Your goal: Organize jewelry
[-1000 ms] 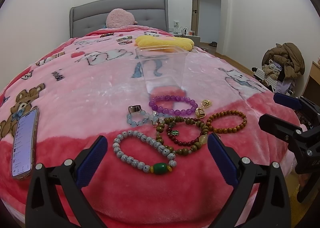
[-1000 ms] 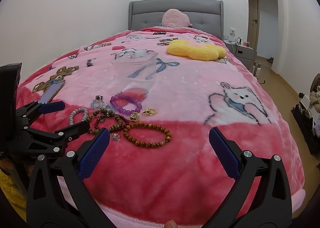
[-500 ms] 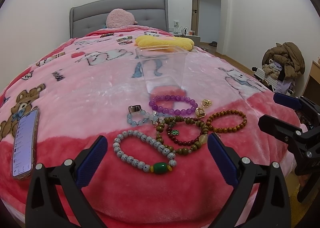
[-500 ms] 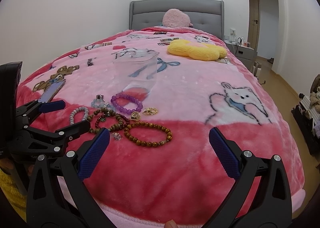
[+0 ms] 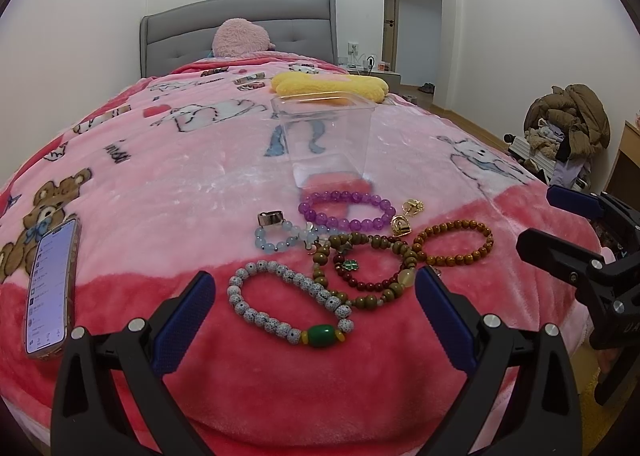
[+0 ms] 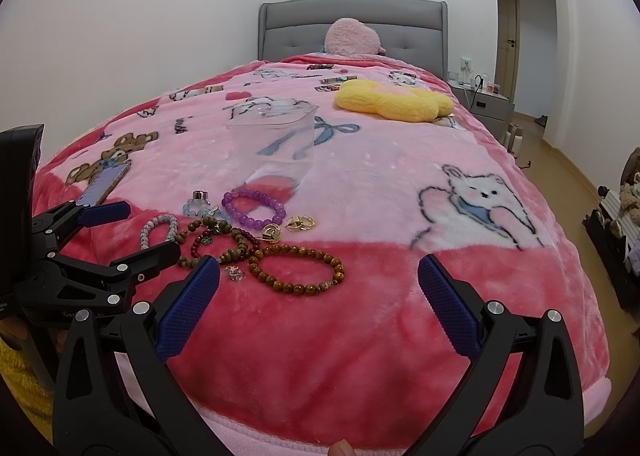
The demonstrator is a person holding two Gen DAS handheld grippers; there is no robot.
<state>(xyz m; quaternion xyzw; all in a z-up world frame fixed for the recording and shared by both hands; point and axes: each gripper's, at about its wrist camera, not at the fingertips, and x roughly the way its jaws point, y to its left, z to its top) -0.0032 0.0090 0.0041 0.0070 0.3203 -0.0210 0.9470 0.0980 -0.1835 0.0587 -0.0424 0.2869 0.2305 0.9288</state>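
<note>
Several bead bracelets lie on the pink blanket near the bed's foot: a white speckled one with a green bead [image 5: 288,308], a purple one [image 5: 346,210], a pale blue one [image 5: 280,238], a brown one [image 5: 456,244] [image 6: 298,270], a dark red one inside an olive one [image 5: 370,270], plus gold earrings [image 5: 404,216] and a silver ring [image 5: 271,217]. An empty clear plastic box [image 5: 324,136] [image 6: 276,144] stands just behind them. My left gripper [image 5: 316,320] is open over the white bracelet. My right gripper [image 6: 320,296] is open, just in front of the brown bracelet.
A phone [image 5: 50,288] lies at the left on the blanket. A yellow cushion [image 6: 394,104] and a pink plush [image 6: 352,38] lie further up the bed. The grey headboard [image 5: 240,28] is at the back. A pile of clothes [image 5: 568,124] sits on the floor at the right.
The right wrist view has edged slightly closer to the jewelry. The left gripper has barely moved. Both stay open.
</note>
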